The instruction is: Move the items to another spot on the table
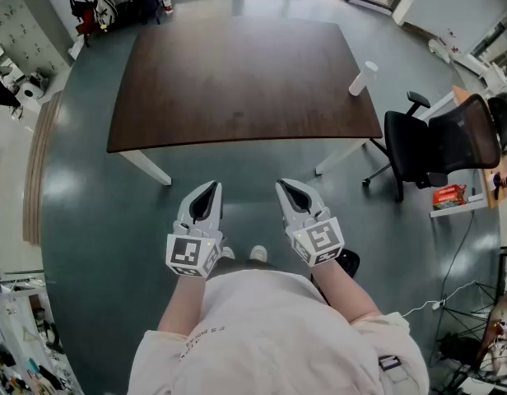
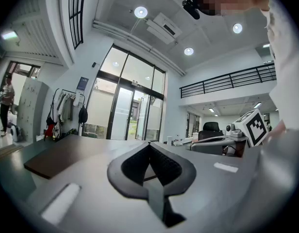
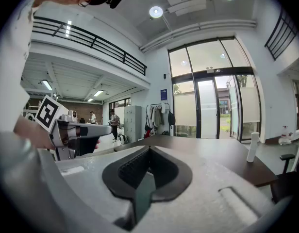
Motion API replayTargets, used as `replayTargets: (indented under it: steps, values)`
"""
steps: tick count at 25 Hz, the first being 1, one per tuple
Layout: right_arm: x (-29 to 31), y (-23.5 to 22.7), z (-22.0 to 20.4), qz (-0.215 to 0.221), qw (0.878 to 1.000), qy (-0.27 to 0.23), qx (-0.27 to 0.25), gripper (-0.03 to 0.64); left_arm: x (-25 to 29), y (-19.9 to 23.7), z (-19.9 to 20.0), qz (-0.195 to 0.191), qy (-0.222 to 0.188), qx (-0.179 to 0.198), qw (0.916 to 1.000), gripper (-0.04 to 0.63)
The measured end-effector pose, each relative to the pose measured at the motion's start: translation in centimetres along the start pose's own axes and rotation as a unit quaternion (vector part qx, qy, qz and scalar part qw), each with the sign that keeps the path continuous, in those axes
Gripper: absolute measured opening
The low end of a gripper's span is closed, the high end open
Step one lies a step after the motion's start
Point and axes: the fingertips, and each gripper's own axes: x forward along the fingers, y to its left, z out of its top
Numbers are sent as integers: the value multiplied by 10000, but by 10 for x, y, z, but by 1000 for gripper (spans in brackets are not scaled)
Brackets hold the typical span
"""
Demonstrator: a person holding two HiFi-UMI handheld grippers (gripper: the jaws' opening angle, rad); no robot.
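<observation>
A white cylindrical bottle [image 1: 362, 78] stands upright near the far right edge of the dark brown table [image 1: 237, 81]. It is the only item I see on the table. My left gripper [image 1: 208, 190] and right gripper [image 1: 288, 189] hang side by side over the grey floor, short of the table's near edge. Both are shut with nothing between the jaws. In the left gripper view the left gripper [image 2: 150, 144] has its tips touching, with the table [image 2: 67, 154] ahead to the left. The right gripper [image 3: 149, 148] points at the table [image 3: 212, 154], with the bottle [image 3: 254, 147] off to the right.
A black office chair [image 1: 434, 146] stands at the table's right corner, beside a desk with a red packet [image 1: 448, 196]. Bags and a rack [image 1: 97, 11] stand at the far left. A white cable [image 1: 439, 303] runs along the floor on the right.
</observation>
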Motion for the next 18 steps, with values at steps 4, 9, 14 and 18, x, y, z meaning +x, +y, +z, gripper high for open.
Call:
replayTargets:
  steps: [4,9,14,18]
  values:
    - [1,2,-2,-11,10000,-1,55,-8,-2,5,0,34,-5,-24,10000,17]
    - [2,2,-1,-34,9997,-74,217,-8,-2,7,0,64,-6,-69,10000,17]
    - [3,-3,4,-87,9993,-183,314,-8,2,8,2,58,-5,-49,10000,17]
    - [4,-4,1,-134,9992,-171,333,-8,3,10,-2,26,16,-75,10000,17]
